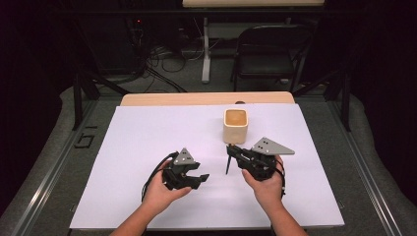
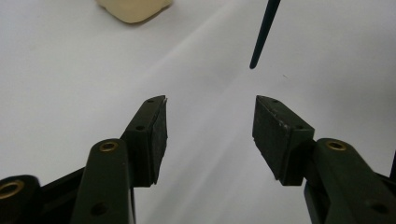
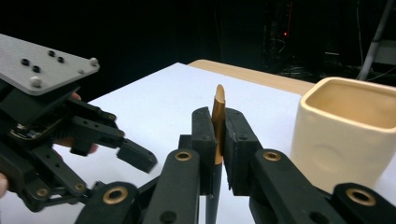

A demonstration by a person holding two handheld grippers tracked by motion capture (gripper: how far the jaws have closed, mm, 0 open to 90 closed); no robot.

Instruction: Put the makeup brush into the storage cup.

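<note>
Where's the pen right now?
In the high view the pen hangs point-down from the right gripper, just in front of the cream cup, right of the table's middle; the right gripper view shows its gold end clamped between the jaws.

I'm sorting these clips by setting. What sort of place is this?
Probably a lab or recording studio rather than a home: a table under a white sheet, dark surroundings, cables on the floor, and a folding chair behind.
</note>
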